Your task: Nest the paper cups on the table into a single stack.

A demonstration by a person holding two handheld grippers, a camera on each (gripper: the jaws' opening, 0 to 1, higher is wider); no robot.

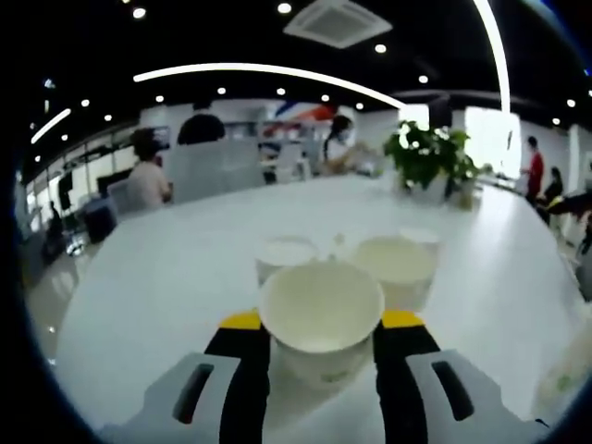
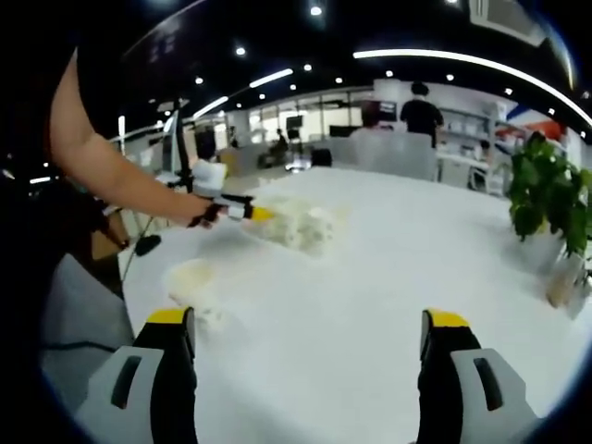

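Observation:
My left gripper [image 1: 321, 322] is shut on a white paper cup [image 1: 321, 305], mouth up, just above the white table [image 1: 166, 277]. Close behind it stand two more white paper cups, one on the left [image 1: 285, 253] and a wider-looking one on the right [image 1: 398, 268]. In the right gripper view my right gripper [image 2: 308, 324] is open over bare table with nothing between its jaws. The left gripper [image 2: 236, 211] comes in from the left there, held by a person's arm [image 2: 111, 166], beside a blurred cluster of cups [image 2: 301, 225]. Another blurred pale cup [image 2: 194, 277] lies nearer, on the left.
A potted plant [image 1: 427, 155] stands at the far side of the table, and appears at the right edge [image 2: 548, 199] in the right gripper view. Several people [image 1: 146, 176] sit or stand beyond the table. The table's near edge [image 2: 139, 296] curves on the left.

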